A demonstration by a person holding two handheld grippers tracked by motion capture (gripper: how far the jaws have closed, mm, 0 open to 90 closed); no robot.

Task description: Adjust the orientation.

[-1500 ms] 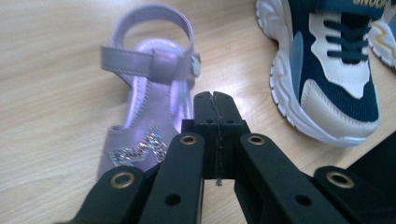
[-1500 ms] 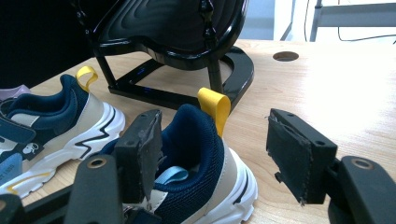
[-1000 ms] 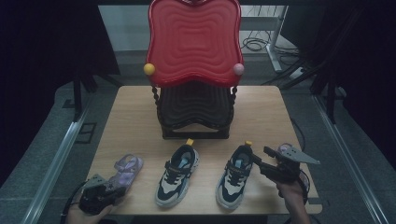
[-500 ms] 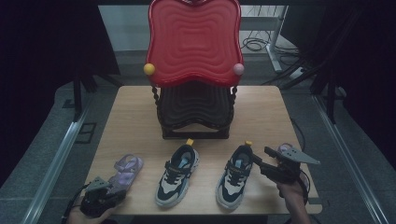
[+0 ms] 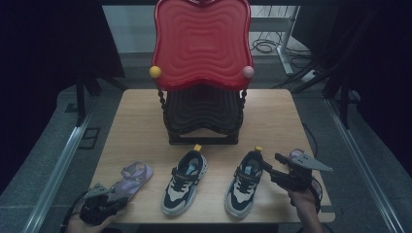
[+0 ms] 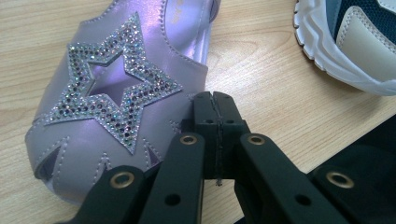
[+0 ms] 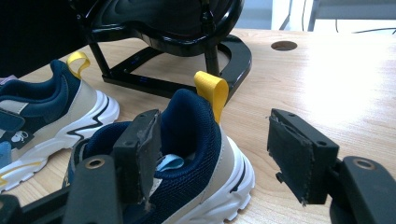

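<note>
High view: the table (image 5: 145, 104) carries a two-tier shoe rack (image 5: 203, 114) with a red top shelf (image 5: 201, 43) and a black lower shelf, both bare as far as this angle shows. In front of it lie a purple sandal (image 5: 130, 175), a left sneaker (image 5: 185, 182) and a right sneaker (image 5: 247, 183), all three on the wood. Your right gripper (image 5: 269, 165) reaches toward the heel of the right sneaker; your left gripper (image 5: 109, 198) rests at the near end of the sandal. By this layout, nothing has yet been racked and the whole job of putting shoes away appears to lie ahead.

Left gripper view: your left gripper (image 6: 215, 100) has its jaws pressed together with nothing between them, their tips just beside the sandal (image 6: 116, 88) with its sequinned star, over bare wood. A sole of the left sneaker (image 6: 345, 42) shows at upper right. You have no hold on the sandal.

Right gripper view: your right gripper (image 7: 215, 149) is spread wide. One jaw sits against or inside the collar of the right sneaker (image 7: 187, 154), the other stands clear outside the heel, below the yellow pull tab (image 7: 212, 91). The sneaker sits flat on the table; closing, lifting and placing on the rack (image 7: 177, 28) beyond all look to be left.
</note>
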